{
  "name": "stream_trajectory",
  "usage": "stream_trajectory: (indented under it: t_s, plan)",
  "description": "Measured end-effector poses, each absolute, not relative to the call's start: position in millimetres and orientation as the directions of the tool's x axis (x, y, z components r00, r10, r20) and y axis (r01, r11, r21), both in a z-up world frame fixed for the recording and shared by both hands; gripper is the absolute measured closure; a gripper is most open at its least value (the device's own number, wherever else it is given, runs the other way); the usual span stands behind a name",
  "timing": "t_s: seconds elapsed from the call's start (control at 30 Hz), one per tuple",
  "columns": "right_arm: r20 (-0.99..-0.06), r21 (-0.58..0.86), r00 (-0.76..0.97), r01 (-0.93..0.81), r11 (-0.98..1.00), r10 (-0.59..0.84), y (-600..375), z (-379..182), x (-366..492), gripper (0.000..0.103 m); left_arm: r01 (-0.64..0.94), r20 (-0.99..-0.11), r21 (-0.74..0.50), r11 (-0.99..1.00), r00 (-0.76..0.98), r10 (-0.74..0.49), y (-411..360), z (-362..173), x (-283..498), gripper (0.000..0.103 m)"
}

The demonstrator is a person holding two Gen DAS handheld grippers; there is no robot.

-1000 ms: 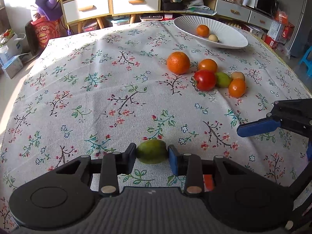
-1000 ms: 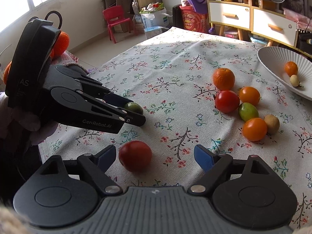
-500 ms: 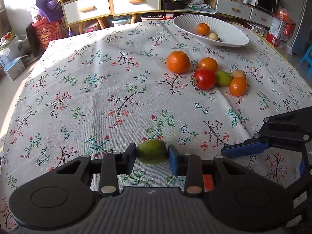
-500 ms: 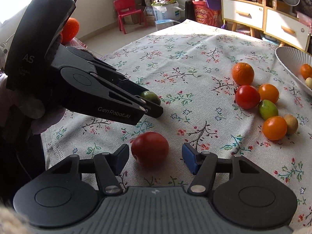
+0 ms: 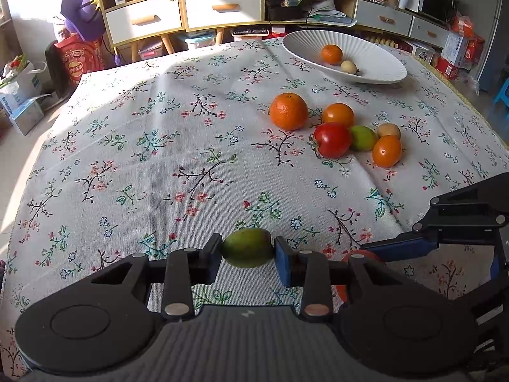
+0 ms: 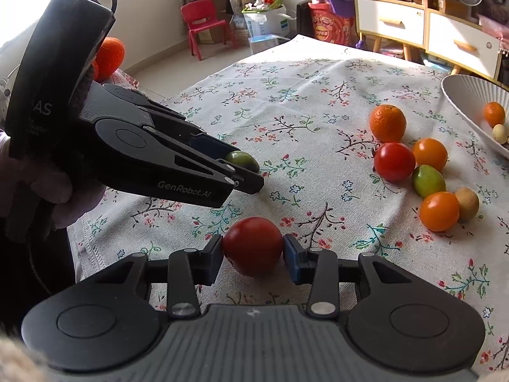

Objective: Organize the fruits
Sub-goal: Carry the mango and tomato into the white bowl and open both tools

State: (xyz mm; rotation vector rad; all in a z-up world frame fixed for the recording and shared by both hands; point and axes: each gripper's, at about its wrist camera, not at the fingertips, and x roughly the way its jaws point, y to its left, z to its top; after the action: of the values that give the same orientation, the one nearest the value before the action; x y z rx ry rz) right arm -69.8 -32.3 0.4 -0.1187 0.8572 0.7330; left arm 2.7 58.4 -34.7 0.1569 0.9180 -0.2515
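My left gripper is shut on a small green fruit, held just above the floral tablecloth; it also shows in the right wrist view. My right gripper is shut on a red tomato near the table's front edge. A cluster of loose fruit lies mid-table: a big orange, a red tomato, a green fruit, two small orange fruits and a brown one. A white ribbed bowl at the far right holds an orange fruit and a pale one.
The table edge drops off at the left and near side. Cabinets with drawers stand behind the table. A red child's chair and boxes sit on the floor beyond.
My right gripper moved forward around the red tomato and closed on it. My left gripper keeps its hold on the green fruit, nearly unmoved.
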Motion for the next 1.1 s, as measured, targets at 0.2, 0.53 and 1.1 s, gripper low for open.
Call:
stream_trajectory:
  t_s: [0.2, 0.53, 1.1]
  plan:
    - [-0.713, 0.182, 0.462, -0.604, 0.776, 0.527, -42, 7, -62, 0.068, 0.293, -0.791, 0.03, 0.956, 0.592, -0.156, 49, -29, 8, 0.063]
    - [-0.706, 0.181, 0.502, -0.555, 0.812, 0.5, -60, 12, -47, 0.068, 0.282, -0.78, 0.02, 0.959, 0.604, -0.161, 36, -18, 23, 0.063]
    - [-0.628, 0.146, 0.646, -0.45, 0.881, 0.434, -103, 42, -11, 0.068, 0.289, -0.739, 0.004, 0.957, 0.646, -0.191, -1, 4, 50, 0.063]
